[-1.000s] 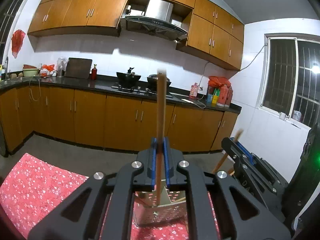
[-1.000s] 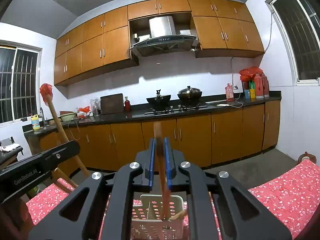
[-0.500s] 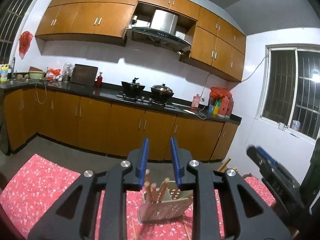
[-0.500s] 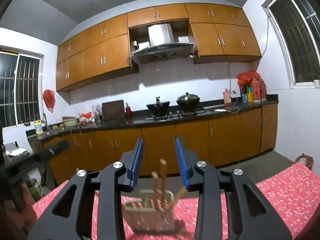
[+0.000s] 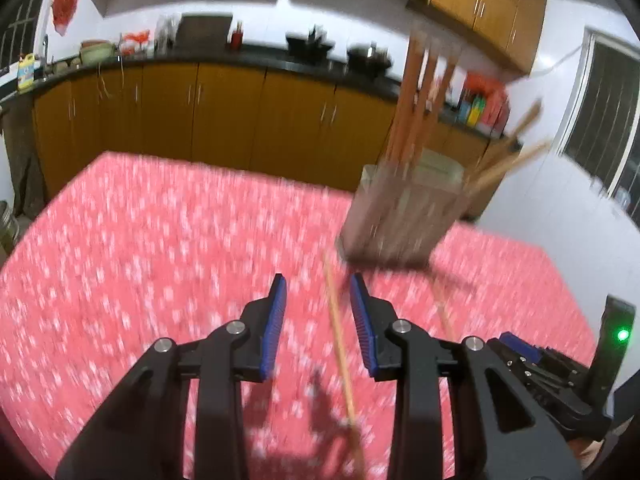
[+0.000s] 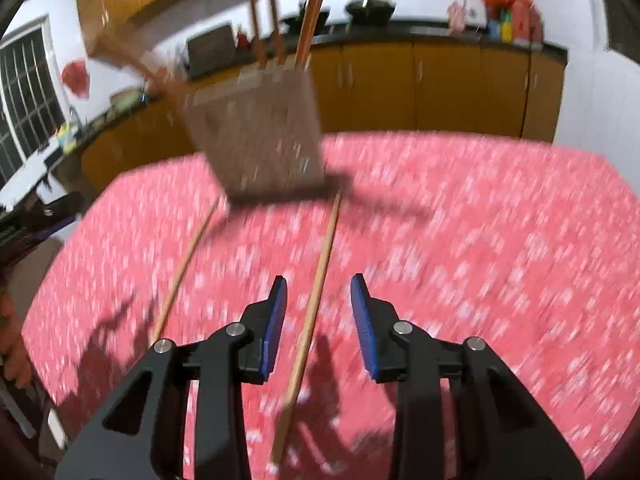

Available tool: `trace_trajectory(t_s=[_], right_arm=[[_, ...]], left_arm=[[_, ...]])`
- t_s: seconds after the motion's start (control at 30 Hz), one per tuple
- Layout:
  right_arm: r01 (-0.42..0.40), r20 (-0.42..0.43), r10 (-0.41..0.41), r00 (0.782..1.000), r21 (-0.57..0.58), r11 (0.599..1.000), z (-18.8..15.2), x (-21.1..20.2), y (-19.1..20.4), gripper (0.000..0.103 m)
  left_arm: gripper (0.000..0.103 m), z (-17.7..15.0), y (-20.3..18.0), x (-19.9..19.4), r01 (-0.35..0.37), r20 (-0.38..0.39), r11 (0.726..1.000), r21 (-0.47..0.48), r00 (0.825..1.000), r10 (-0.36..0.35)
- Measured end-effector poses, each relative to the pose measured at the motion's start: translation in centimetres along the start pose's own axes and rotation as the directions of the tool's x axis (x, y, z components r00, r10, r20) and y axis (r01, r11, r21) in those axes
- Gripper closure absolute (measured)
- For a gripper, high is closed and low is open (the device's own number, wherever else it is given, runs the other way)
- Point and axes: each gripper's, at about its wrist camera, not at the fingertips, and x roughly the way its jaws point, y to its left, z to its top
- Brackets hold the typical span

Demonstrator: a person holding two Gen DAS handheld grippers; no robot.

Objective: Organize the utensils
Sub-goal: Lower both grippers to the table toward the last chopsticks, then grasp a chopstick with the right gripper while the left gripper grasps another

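- Left gripper (image 5: 316, 296): its jaws stand partly apart and have just been opening. They hold nothing. A loose chopstick (image 5: 340, 344) lies flat on the tablecloth (image 5: 140, 248), in line with the gap and nearer the right-hand pad. No pad presses on it, as far as the blur allows. My guess is that the gap was set for a thin stick, so the fingers can drop either side of it.
- That chopstick lies lengthwise toward the holder (image 5: 400, 220), its far tip just short of the holder's base. Pointing along the gripper like this, it would be hard to pinch without turning the wrist or approaching from the side.
- The holder stands toward the far right corner of the table in the left view. Several chopsticks stand upright in it and a few lean out to the right. It has probably been kept within reach of both hands, so each stick has a short way to go.
- A second loose chopstick (image 6: 184, 268) lies left of the right gripper and apart from it, also running toward the holder.
- Right gripper (image 6: 318, 300): partly open too, gripping nothing. Its own chopstick (image 6: 312, 312) lies on the cloth between the blue pads, closer to the left one and touching neither.
- In the right view the holder (image 6: 260, 144) sits near the table's far edge, with both loose sticks ending close to its base. Most sticks seem stowed already. At least two remain on the table.
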Motion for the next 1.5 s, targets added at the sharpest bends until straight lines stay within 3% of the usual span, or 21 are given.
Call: trace_trajectory(t_s=[0.2,0.27,0.37,0.57,0.7,0.83,0.87,0.9,0.97,1.3,1.5], right_arm=[[0.054,-0.065,-0.056,0.996,-0.044,0.998,-2.2,2.4,1.3,0.071],[0.085,-0.050,-0.088,0.995,-0.052,0.995,-2.7,2.2,1.3,0.087],[0.117,-0.046,-0.118,0.992,-0.025,0.993,-2.7,2.2,0.5,0.095],[0.203,-0.054,-0.198,0.979,0.120,0.972,-1.3,2.1,-3.7,0.095],[0.216,-0.057,-0.210,0.976,0.174,0.961,-1.0,1.7,-5.8,0.095],[0.204,-0.058,-0.197,0.979,0.174,0.963,-1.1,1.6,-6.2,0.095],[0.200,-0.057,-0.193,0.980,0.167,0.965,-1.1,1.6,-6.1,0.095],[0.197,-0.056,-0.190,0.980,0.162,0.967,-1.3,1.5,-5.9,0.095],[0.182,-0.055,-0.176,0.983,0.143,0.973,-1.2,1.5,-5.4,0.095],[0.197,-0.030,-0.195,0.980,0.076,0.978,1.1,3.3,-4.2,0.095],[0.227,-0.042,-0.223,0.974,0.097,0.969,2.1,4.7,-5.6,0.095]], left_arm=[[0.070,-3.2,-0.6,2.0,-0.005,-0.084,1.000,0.027,0.996,0.008],[0.070,-3.9,-0.9,2.4,-0.007,-0.099,0.999,0.042,0.995,0.011],[0.070,-4.3,-1.4,2.9,-0.005,-0.119,0.999,0.054,0.993,0.011],[0.070,-5.7,-2.3,4.1,0.016,-0.171,0.998,0.069,0.985,-0.004],[0.070,-6.5,-2.9,5.1,0.019,-0.207,0.996,0.086,0.978,-0.001],[0.070,-7.2,-3.5,5.8,-0.002,-0.217,0.993,0.116,0.976,0.028],[0.074,-7.3,-3.7,5.9,-0.011,-0.215,0.991,0.130,0.976,0.040],[0.087,-7.4,-4.0,6.1,-0.027,-0.209,0.988,0.151,0.976,0.059],[0.093,-7.3,-4.1,6.3,-0.046,-0.204,0.984,0.169,0.976,0.081],[0.095,-4.1,1.3,8.1,-0.150,-0.173,0.983,0.102,0.971,0.166],[0.094,-3.0,3.0,9.0,-0.144,-0.166,0.988,0.061,0.974,0.153]])
